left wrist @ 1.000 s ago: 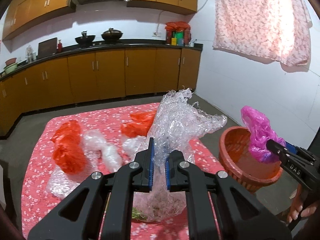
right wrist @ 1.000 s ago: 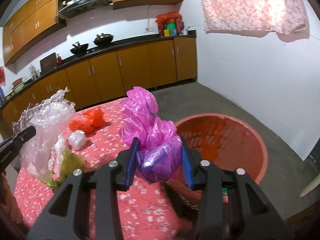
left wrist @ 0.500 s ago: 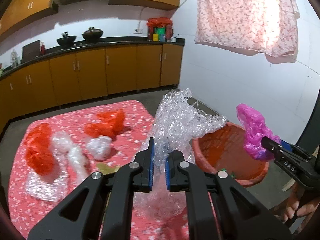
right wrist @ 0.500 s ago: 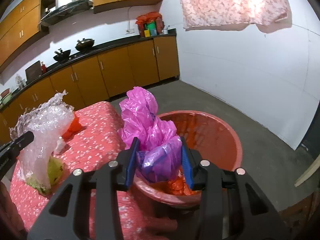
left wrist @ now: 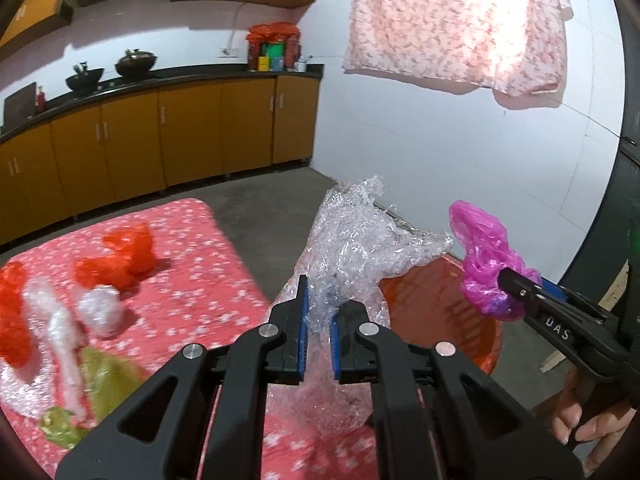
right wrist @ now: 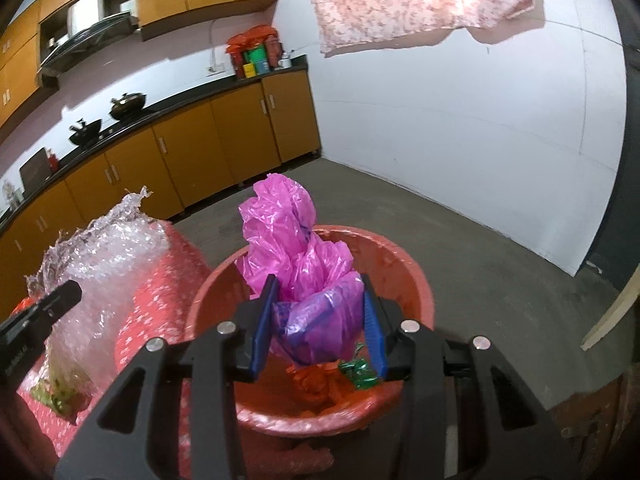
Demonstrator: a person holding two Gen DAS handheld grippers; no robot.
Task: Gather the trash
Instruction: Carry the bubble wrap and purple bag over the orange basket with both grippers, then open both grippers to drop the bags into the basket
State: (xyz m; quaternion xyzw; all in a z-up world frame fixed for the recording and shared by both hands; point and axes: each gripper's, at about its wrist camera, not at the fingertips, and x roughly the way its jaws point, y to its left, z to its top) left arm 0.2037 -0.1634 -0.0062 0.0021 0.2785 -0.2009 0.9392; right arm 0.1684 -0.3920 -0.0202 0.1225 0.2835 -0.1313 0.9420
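Observation:
My left gripper (left wrist: 319,312) is shut on a crumpled clear plastic bag (left wrist: 356,248), held up near the table's right edge beside the red basin (left wrist: 472,332). My right gripper (right wrist: 320,320) is shut on a bunched pink and purple plastic bag (right wrist: 296,256), which hangs over the red basin (right wrist: 404,276). That pink bag (left wrist: 486,264) and the right gripper (left wrist: 516,284) show at the right of the left wrist view. The clear bag (right wrist: 96,264) shows at the left of the right wrist view. In the basin lie an orange scrap (right wrist: 316,384) and a green wrapper (right wrist: 360,372).
On the red flowered tablecloth (left wrist: 208,248) lie orange bags (left wrist: 120,260), white plastic wads (left wrist: 100,312) and a yellow-green scrap (left wrist: 100,380). Brown kitchen cabinets (left wrist: 180,136) line the back wall. The concrete floor (right wrist: 480,256) spreads around the basin. A person's hand (left wrist: 580,424) grips the right tool.
Both grippers have swung to the right with their bags, away from the table's middle. The pink bag, earlier beside the basin's near rim, now hangs over the basin, and the clear bag has reached the table's edge.

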